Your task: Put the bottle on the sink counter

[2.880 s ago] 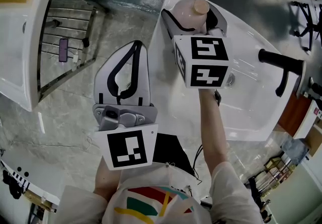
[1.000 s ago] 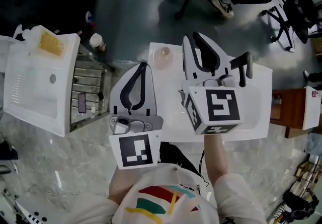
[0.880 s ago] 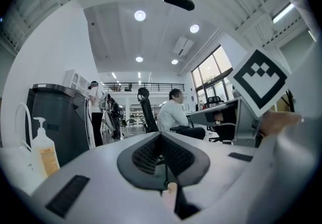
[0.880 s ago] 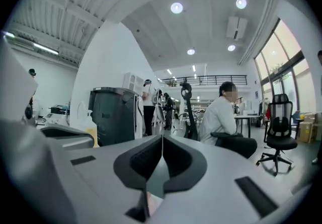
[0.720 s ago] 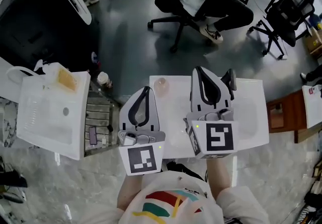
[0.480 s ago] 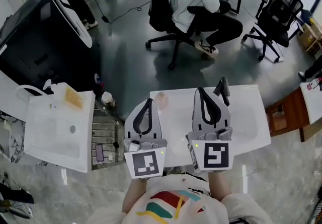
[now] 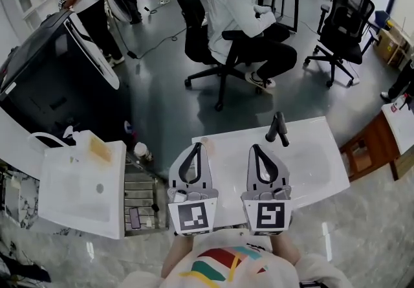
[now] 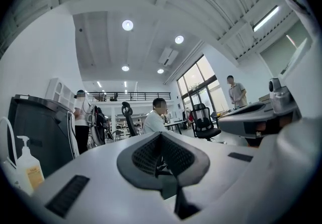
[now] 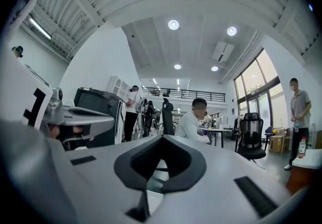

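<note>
Head view: left gripper [image 7: 196,147] and right gripper [image 7: 257,149] sit side by side at 6 o'clock, pulled in close to the body, both pointing toward 12. Each pair of jaws is together, nothing in either. The bottle [image 7: 206,142] is a small pale shape on the sink worktop [image 7: 228,151], at the far left corner, just past the left gripper's tip at about 12 to 1 o'clock and partly hidden by it, so the task looks done. It is too small here for detail. My guess is light plastic, stiff enough, with a smooth round body that could slip. Best hold is round the body at mid height, below the cap. It stands close to the worktop's 9 and 12 o'clock edges, so a nudge from the left gripper could tip it off. The basin [image 7: 310,160] and black faucet [image 7: 278,130] are at 2 to 3 o'clock, well apart from it. A metal rack [image 7: 139,189] and a second sink [image 7: 81,183] crowd the 9 o'clock side. The floor at 12 is open up to a seated person [image 7: 242,15] and an office chair [image 7: 339,28]. Left gripper view: jaws meet at the tip, empty, looking level across the room. A soap dispenser [image 8: 27,170] is at 8 o'clock, the other gripper at 3; bottle not in view. Right gripper view: jaws together, empty. The other gripper is at 9 o'clock and a standing person [image 9: 299,112] at 3; bottle not in view.
</note>
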Action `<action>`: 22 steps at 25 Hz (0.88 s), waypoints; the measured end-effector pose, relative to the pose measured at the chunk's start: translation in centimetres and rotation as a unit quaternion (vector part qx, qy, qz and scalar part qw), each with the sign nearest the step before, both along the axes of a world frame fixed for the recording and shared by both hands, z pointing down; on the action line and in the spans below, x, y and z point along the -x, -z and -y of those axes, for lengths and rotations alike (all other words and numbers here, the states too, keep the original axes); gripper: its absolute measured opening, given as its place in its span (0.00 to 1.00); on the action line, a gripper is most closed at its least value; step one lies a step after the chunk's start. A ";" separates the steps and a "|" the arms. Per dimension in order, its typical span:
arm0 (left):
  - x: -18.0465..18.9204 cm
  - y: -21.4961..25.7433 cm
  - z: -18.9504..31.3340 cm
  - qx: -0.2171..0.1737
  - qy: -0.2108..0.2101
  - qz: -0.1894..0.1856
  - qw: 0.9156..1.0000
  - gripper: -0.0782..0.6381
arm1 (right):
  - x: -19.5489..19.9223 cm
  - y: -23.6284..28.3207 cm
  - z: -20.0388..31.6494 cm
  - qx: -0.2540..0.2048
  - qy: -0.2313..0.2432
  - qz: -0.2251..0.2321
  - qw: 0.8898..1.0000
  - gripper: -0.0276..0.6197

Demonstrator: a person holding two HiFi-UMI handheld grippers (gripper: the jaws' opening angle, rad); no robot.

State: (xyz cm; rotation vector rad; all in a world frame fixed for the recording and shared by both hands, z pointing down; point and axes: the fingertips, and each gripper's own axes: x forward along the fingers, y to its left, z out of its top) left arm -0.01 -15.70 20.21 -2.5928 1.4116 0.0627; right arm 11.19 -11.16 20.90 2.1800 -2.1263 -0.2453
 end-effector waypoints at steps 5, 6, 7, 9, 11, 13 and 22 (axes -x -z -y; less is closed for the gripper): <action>-1.1 0.4 -0.4 -0.012 -0.014 0.005 1.000 0.13 | -0.6 -1.0 -0.1 0.015 -0.012 0.011 1.000 0.06; -1.3 0.4 -0.5 -0.013 -0.015 0.005 1.000 0.13 | -0.7 -1.0 -0.1 0.015 -0.011 0.009 1.000 0.06; -1.4 0.3 -0.6 -0.013 -0.016 0.005 1.000 0.13 | -0.7 -1.1 -0.1 0.015 -0.011 0.013 1.000 0.06; -1.5 0.2 -0.6 -0.011 -0.017 0.005 1.000 0.13 | -0.7 -1.4 -0.2 0.019 -0.011 0.024 0.999 0.06; -1.6 0.1 -0.7 -0.008 -0.018 0.007 1.000 0.13 | -0.7 -1.5 -0.3 0.023 -0.008 0.027 0.999 0.06; -1.7 0.0 -0.8 -0.005 -0.019 0.008 1.000 0.13 | -0.6 -1.4 -0.5 0.024 -0.005 0.028 0.999 0.06; -1.3 0.6 -1.5 -0.014 -0.012 0.004 1.000 0.13 | -0.5 -1.1 -0.7 0.020 -0.002 0.030 0.999 0.06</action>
